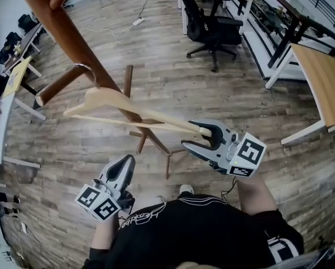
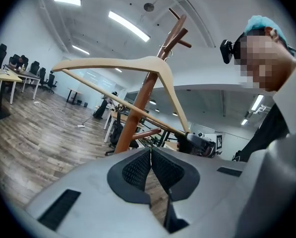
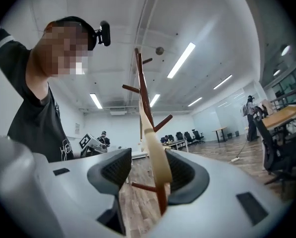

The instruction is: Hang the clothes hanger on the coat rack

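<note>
The pale wooden hanger hangs by its metal hook on a peg of the brown wooden coat rack. My right gripper stands open, its jaws on either side of the hanger's right end, with a gap showing on one side. In the right gripper view the hanger runs up between the jaws towards the rack. My left gripper is shut and holds nothing, low and to the left of the hanger. The left gripper view shows the hanger against the rack, beyond the closed jaws.
The rack's crossed wooden feet stand on the plank floor just ahead of me. A black office chair and wooden desks are at the far right. A small table stands at the left. A cable and power strip lie far off.
</note>
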Tool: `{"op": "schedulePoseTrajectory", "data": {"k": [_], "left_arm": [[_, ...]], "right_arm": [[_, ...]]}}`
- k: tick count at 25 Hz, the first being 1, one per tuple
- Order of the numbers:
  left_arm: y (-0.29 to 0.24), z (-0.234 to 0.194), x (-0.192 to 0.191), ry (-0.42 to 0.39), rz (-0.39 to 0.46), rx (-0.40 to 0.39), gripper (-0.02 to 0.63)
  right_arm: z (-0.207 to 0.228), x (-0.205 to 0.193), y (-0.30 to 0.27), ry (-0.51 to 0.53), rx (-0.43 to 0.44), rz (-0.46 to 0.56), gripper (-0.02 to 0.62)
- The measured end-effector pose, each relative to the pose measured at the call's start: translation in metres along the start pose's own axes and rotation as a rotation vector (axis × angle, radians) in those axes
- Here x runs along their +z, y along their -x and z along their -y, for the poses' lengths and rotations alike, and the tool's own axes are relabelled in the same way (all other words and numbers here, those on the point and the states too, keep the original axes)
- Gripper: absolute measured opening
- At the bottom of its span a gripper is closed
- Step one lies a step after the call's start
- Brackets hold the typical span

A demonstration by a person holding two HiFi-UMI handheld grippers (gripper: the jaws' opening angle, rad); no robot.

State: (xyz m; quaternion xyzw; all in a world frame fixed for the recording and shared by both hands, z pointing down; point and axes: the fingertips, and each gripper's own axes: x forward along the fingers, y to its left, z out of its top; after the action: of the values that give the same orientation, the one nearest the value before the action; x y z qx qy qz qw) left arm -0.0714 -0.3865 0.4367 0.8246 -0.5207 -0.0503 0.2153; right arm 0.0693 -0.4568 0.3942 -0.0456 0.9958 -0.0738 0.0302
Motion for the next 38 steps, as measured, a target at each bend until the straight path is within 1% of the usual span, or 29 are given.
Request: {"op": "schedulePoseTrajectory", "data": {"k": [3, 5, 6, 8, 10, 13, 15, 18, 20, 25, 29, 32, 35, 38], "left_arm": [[-0.002, 0.009, -0.005, -0.004, -0.013, -0.027, 0.009], [-0.006, 0.022, -0.009, -0.009, -0.018, -0.058, 0.009], [-0.007, 0.031, -0.011, -0.014, -0.019, -0.077, 0.009], [-0.009, 0.049, -0.015, -0.025, -0.017, -0.125, 0.009], [0.002, 0.068, -0.021, -0.035, -0.008, -0.172, 0.009], [0.043, 0.085, -0.032, -0.044, 0.005, -0.211, 0.009], [0.075, 0.093, -0.040, -0.043, 0.011, -0.222, 0.009], [0.120, 0.106, -0.049, -0.042, 0.021, -0.224, 0.009], [0.147, 0.115, -0.052, -0.044, 0.028, -0.227, 0.009], [0.198, 0.142, -0.055, -0.052, 0.055, -0.268, 0.009], [0.224, 0.160, -0.060, -0.060, 0.070, -0.302, 0.009], [0.235, 0.168, -0.064, -0.057, 0.080, -0.309, 0.009], [0.242, 0.176, -0.063, -0.062, 0.086, -0.307, 0.009], [0.243, 0.182, -0.057, -0.070, 0.094, -0.299, 0.009]], "right_arm": [[0.002, -0.011, 0.026, -0.027, -0.075, -0.001, 0.218], [-0.005, -0.020, 0.044, -0.061, -0.105, 0.000, 0.218], [-0.013, -0.024, 0.053, -0.076, -0.109, -0.007, 0.216], [-0.038, -0.034, 0.065, -0.089, -0.090, -0.041, 0.213], [-0.073, -0.045, 0.069, -0.069, -0.079, -0.091, 0.205], [-0.131, -0.061, 0.061, -0.044, -0.090, -0.137, 0.181], [-0.166, -0.066, 0.056, -0.061, -0.110, -0.122, 0.140], [-0.213, -0.070, 0.054, -0.114, -0.138, -0.067, 0.079], [-0.243, -0.072, 0.053, -0.131, -0.142, -0.047, 0.064], [-0.304, -0.080, 0.050, -0.161, -0.166, -0.076, 0.050], [-0.336, -0.080, 0.051, -0.155, -0.194, -0.079, 0.049], [-0.352, -0.079, 0.053, -0.139, -0.199, -0.081, 0.049], [-0.360, -0.075, 0.057, -0.160, -0.191, -0.065, 0.049], [-0.359, -0.071, 0.062, -0.166, -0.185, -0.063, 0.041]]}}
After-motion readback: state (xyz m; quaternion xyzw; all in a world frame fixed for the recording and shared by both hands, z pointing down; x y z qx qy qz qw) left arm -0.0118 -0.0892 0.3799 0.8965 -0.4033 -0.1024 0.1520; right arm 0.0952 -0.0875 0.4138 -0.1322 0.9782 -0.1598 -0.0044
